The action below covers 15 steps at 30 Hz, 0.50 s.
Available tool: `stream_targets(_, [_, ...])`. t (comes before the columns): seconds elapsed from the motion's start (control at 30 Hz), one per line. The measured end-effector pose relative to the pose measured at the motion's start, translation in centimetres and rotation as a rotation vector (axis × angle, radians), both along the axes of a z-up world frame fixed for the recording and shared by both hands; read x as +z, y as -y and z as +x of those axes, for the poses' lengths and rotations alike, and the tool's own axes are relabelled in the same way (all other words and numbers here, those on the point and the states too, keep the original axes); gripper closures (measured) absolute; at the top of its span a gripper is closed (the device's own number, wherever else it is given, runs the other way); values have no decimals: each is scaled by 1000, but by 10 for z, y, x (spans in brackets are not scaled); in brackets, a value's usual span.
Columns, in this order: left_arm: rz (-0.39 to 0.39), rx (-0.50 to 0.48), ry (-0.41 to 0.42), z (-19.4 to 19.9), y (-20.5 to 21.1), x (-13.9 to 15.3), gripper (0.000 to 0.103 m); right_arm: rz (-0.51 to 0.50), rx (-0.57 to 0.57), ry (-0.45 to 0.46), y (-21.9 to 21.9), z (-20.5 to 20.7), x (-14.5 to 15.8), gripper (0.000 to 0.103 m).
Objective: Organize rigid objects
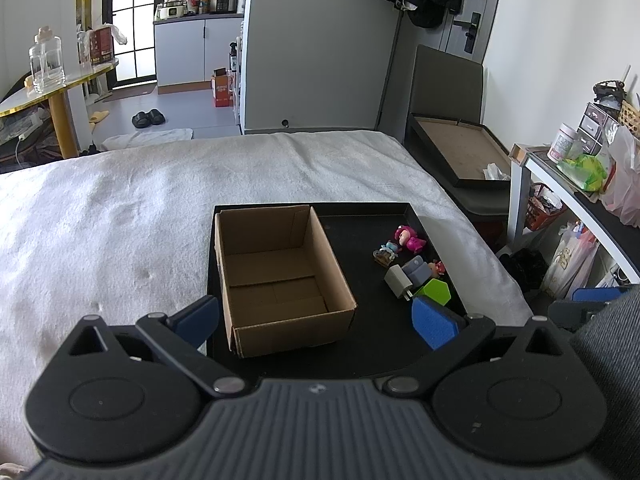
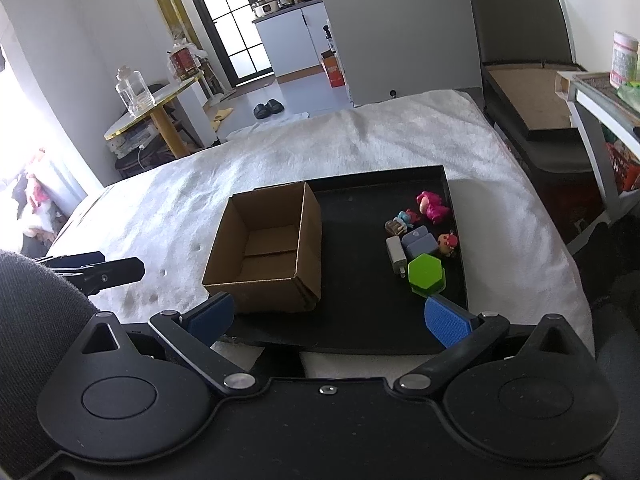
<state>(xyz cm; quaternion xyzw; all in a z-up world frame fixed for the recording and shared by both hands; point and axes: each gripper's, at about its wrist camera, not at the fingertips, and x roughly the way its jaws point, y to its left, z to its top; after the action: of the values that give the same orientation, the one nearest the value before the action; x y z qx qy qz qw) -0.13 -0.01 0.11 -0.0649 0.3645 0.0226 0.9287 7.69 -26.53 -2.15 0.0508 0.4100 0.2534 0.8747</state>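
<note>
On the bed (image 1: 160, 208), at lower centre of both views, we find one black tray (image 1: 360, 220) carrying all the task items. One cardboard box (image 1: 276, 276) stands upright and open-topped on the tray's left half; it holds nothing, so we judge it to be the receiving container and sorting not yet begun.

Grouped at the right side of the tray, close together and in places touching, we count six small rigid objects:

1. One pink figurine (image 1: 409, 239), nearest the far rim.
2. One small doll with blue hair (image 1: 387, 254), just left of it.
3. One grey-blue block (image 1: 416, 269).
4. One small reddish figurine (image 1: 437, 268), beside the right rim.
5. One white charger plug (image 1: 397, 281), prongs toward the camera.
6. One green hexagonal block (image 1: 436, 291), nearest us.

We judge that the cluster keeps pick points within one short reach of the box (tight spacing may hinder finger entry).

Both tools sit at the near edge of the tray. The left gripper (image 1: 316, 320) is spread wide and carries nothing. The right gripper (image 2: 328, 314) is likewise spread wide and unloaded, its right pad (image 2: 448, 326) just short of the green hexagonal block.
</note>
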Motion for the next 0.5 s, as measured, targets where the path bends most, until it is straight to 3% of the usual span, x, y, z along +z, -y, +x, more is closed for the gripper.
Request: stream_targets(0.5, [-7, 7, -6, 0, 0, -1, 1, 12, -2, -22, 2, 3, -1, 0])
